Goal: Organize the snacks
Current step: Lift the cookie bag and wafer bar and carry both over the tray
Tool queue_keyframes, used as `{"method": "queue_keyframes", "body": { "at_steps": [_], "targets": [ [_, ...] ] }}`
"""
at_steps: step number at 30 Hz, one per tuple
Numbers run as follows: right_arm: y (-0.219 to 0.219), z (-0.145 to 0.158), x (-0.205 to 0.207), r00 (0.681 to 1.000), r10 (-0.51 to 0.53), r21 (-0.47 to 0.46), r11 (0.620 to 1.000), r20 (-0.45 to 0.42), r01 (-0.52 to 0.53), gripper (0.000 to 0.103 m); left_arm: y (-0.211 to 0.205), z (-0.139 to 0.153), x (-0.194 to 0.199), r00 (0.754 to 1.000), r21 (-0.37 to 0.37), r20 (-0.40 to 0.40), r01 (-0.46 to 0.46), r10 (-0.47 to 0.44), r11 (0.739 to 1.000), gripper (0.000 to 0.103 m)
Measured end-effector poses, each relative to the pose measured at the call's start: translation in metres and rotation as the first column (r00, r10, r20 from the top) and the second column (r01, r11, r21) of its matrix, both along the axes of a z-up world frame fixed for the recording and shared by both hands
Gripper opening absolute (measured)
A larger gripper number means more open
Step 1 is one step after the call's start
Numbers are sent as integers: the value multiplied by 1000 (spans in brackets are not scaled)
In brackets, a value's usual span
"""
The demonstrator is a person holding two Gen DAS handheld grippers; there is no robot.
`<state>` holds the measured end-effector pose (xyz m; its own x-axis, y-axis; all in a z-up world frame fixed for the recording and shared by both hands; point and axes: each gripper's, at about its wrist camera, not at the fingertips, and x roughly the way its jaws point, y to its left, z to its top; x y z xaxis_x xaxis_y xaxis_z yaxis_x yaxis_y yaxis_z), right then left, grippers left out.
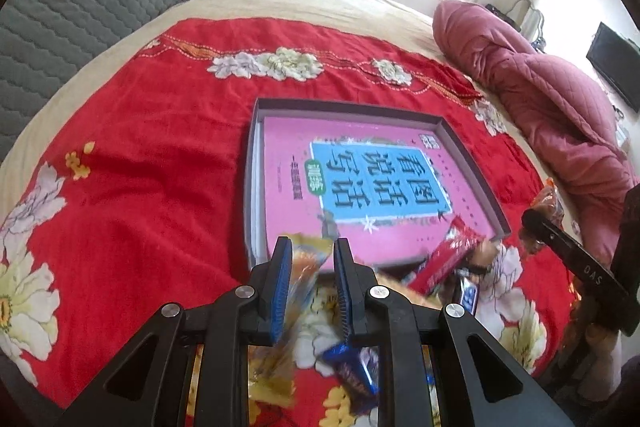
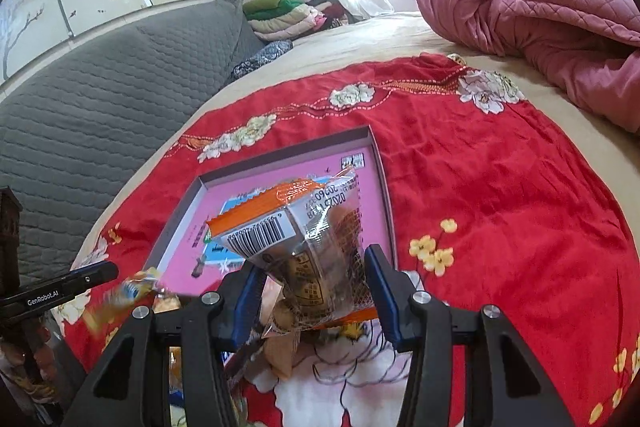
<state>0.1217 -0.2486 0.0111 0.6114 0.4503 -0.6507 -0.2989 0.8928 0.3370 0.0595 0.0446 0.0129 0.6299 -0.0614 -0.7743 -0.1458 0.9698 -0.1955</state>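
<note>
Both tools clenched | L tool (image 1: 310,251): blurred yellow pkt (image 1: 304,267), prob. snack | R tool (image 2: 316,263): clear wrapped snack (image 2: 308,243)

A bed (image 1: 320,3) with a beige sheet carries a red floral cloth (image 1: 152,163). On the cloth lie a shallow grey box (image 1: 472,163) (a pink book inside) and loose snack packets (image 1: 448,259). A pink quilt (image 2: 560,27) lies bunched beside the cloth.

Only a few things are readable: the pink book (image 1: 360,179) in the shallow box has big upside-down characters 看图说话写话 on its blue panel. Right of it, the other gripper's arm (image 1: 588,267) says "DAS". Left of the box, "GenRobot.AI" on the black arm (image 2: 44,293). The clear snack pack (image 2: 304,239) has a barcode, digits too blurry.
</note>
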Motion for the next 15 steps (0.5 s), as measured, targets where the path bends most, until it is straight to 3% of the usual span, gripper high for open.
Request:
{"method": "queue_keyframes", "body": {
  "at_steps": [6,9,12,15],
  "targets": [
    [5,0,10,1000,5,1,1000,13,-5,50,-1,-2,20,1000,20,6,-12,12,1000,22],
    [7,-3,14,1000,12,-2,1000,11,-12,50,9,-7,23,1000,-38,-26,-19,18,999,22],
    [8,-4,14,1000,21,3,1000,6,-21,50,18,-10,11,998,-41,-56,-3,1,999,23],
    [9,-4,14,1000,26,13,1000,-1,-26,50,22,-17,-3,994,-79,-107,26,-34,997,38]
  ]
}}
